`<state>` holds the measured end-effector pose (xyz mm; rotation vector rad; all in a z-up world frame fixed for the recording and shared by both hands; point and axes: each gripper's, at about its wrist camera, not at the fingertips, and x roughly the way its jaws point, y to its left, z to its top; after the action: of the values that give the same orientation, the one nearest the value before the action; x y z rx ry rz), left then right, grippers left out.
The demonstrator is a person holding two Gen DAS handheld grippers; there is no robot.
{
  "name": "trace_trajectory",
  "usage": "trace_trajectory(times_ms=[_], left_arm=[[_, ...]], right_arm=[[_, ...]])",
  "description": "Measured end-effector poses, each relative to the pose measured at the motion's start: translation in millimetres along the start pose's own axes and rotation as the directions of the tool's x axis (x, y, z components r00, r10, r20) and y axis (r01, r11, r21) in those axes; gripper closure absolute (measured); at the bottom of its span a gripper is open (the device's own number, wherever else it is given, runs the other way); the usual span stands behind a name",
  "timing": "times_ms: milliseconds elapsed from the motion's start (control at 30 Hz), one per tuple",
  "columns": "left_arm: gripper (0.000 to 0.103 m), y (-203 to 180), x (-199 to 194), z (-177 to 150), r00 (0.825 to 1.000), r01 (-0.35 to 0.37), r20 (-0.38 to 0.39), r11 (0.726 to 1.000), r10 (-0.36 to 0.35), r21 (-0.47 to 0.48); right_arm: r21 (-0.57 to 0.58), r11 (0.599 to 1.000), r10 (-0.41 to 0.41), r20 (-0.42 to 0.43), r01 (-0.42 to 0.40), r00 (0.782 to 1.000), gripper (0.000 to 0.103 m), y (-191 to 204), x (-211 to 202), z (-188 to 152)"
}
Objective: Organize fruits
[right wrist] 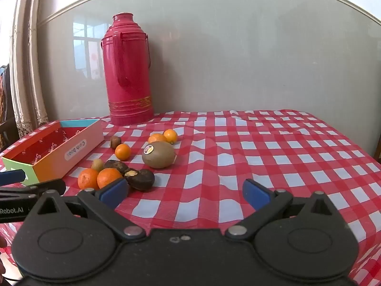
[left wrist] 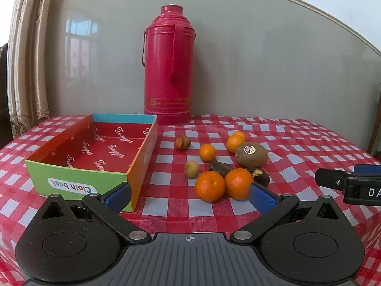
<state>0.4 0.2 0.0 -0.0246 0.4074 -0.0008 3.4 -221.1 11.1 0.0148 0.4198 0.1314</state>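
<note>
Five oranges (left wrist: 209,186), one kiwi (left wrist: 251,155) and several small brown fruits lie clustered on my checked tablecloth (left wrist: 309,143), just right of the open cardboard box (left wrist: 76,174); left gripper (left wrist: 190,194) gapes wide, holding nothing. Right wrist view: right gripper (right wrist: 185,194) spread wide, nothing held; same fruit ahead-left; red thermos (right wrist: 128,71) upright behind.

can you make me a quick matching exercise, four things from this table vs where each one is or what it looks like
Things:
1. thermos
2. box
3. kiwi
4. left gripper

Descriptions:
a. open, holding nothing
b. no fruit inside, left of the fruit
c. upright by the wall
d. sticker on top, among the oranges

Pairs: 1-c, 2-b, 3-d, 4-a
</note>
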Motion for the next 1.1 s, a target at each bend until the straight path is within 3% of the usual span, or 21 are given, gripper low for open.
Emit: trace_trajectory(times_ms=[1100], left_arm=[[0.000, 0.2, 0.5, 0.0, 1.000, -0.005, -0.004, 1.000, 0.005, -0.003]], right_arm=[[0.003, 1.000, -0.001, -0.003, 0.001, 1.000, 0.006, -0.6, 0.2, -1.0]])
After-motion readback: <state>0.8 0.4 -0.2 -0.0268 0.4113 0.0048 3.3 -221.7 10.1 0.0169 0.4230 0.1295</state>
